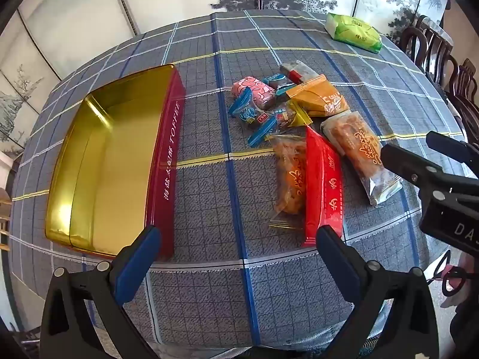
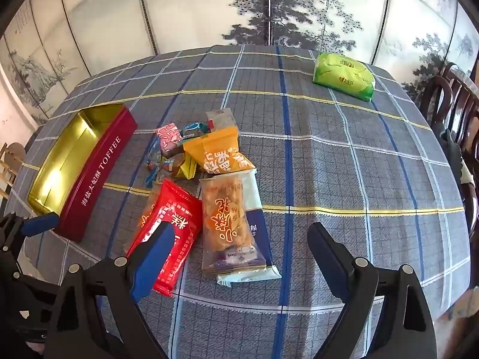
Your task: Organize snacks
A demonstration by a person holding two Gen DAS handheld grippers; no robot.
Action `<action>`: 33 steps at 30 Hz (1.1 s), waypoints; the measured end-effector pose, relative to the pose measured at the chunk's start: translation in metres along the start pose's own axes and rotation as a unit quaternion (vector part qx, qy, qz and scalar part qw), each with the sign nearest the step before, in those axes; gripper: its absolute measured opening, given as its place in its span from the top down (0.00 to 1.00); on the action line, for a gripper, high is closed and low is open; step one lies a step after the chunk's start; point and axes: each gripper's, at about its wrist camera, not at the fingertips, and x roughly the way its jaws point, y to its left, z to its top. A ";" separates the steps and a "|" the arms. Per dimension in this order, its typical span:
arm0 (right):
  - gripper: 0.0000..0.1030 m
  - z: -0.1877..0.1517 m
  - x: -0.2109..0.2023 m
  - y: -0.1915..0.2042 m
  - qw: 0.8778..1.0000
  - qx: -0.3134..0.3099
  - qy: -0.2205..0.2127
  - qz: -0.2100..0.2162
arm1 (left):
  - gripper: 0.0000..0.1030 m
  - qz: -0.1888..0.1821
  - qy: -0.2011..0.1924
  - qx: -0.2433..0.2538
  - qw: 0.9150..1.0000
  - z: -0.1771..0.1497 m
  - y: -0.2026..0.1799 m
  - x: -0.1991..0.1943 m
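An open red toffee tin [image 1: 167,161] with a gold inside lies empty on the left of the checked tablecloth [image 1: 209,284]. Right of it is a loose pile of snacks: a red packet [image 1: 324,188], a clear pastry packet [image 1: 359,155], an orange packet [image 1: 320,98], a pink candy [image 1: 254,89] and small blue-wrapped sweets [image 1: 248,113]. My left gripper [image 1: 238,236] hangs open above bare cloth between the tin and the red packet. My right gripper [image 2: 239,233] is open over the clear pastry packet [image 2: 227,218], its left pad over the red packet [image 2: 176,224]. Neither holds anything.
A green soft pack [image 2: 344,76] lies alone at the far right of the table. Dark wooden chairs [image 2: 455,104] stand along the right edge. A painted folding screen [image 2: 269,6] runs behind the table. The tin [image 2: 95,176] sits close to the left table edge.
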 end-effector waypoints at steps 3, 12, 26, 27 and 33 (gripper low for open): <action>0.12 -0.001 -0.001 0.000 1.000 -0.003 -0.009 -0.007 | 0.01 0.007 -0.007 0.004 1.000 -0.001 -0.001 -0.002; 0.12 -0.001 0.000 0.000 1.000 -0.003 -0.002 -0.006 | 0.11 0.005 0.002 -0.002 1.000 0.000 0.005 0.002; 0.12 0.001 0.003 0.001 1.000 -0.009 0.000 -0.005 | 0.12 -0.001 -0.026 0.024 0.999 -0.001 -0.004 -0.006; 0.13 0.001 0.004 0.002 1.000 -0.009 0.000 -0.006 | 0.12 -0.004 -0.026 0.025 0.999 -0.001 -0.004 -0.006; 0.12 0.002 0.004 0.002 1.000 -0.010 0.001 -0.006 | 0.12 -0.015 -0.023 0.025 0.999 -0.003 -0.006 -0.004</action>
